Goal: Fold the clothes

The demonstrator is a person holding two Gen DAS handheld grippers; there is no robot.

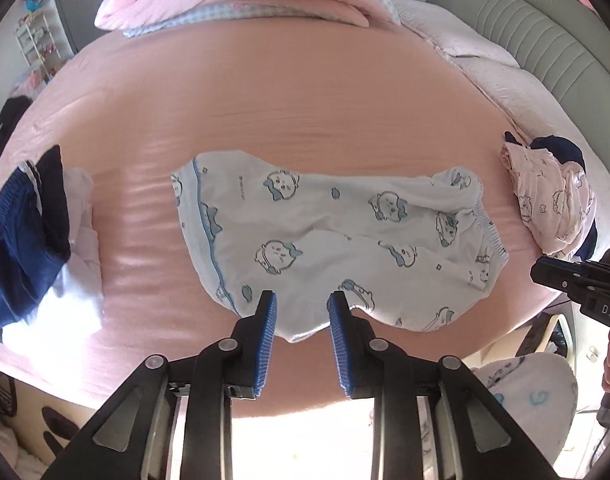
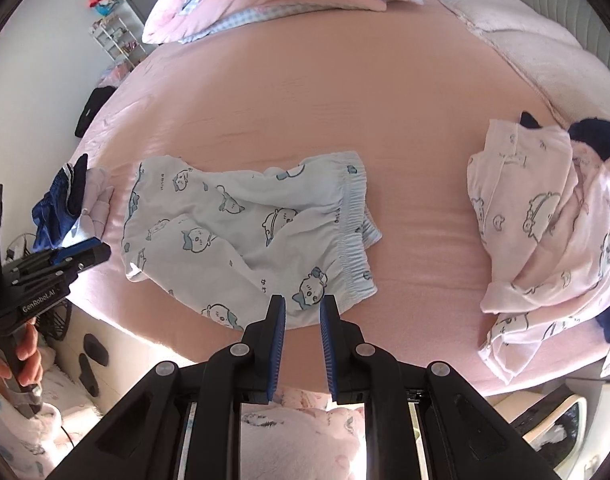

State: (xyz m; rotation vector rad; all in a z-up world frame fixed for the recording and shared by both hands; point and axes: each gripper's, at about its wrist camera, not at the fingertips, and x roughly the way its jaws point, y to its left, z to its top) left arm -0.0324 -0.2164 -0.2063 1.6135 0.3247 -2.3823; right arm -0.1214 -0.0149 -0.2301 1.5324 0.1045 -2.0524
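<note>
Pale-blue printed shorts (image 1: 329, 236) lie on the pink bed (image 1: 305, 100), near its front edge and about midway along it. They lie lengthwise along that edge: leg hems toward the left end, elastic waistband toward the right. They are roughly flattened, with a bunched fold near the waistband.

Left gripper (image 1: 301, 300) hangs over the near edge of the shorts, fingers spread, nothing between the blue pads. Right gripper (image 2: 303, 304) hangs over the near corner of the waistband, fingers a narrow gap apart and likewise empty; from these views it cannot be told whether either tip touches cloth.

A blue and white heap (image 1: 33, 240) lies at the left edge of the bed, well apart from the shorts. A pink printed heap (image 2: 545, 232) lies at the right edge.

Step in hand, as judged: the shorts are laid out and released, and the first fold has not begun. The next move probably calls for both grippers to pinch the near edge, one at each end, and carry it across evenly. The crease near the waistband may need smoothing first.
</note>
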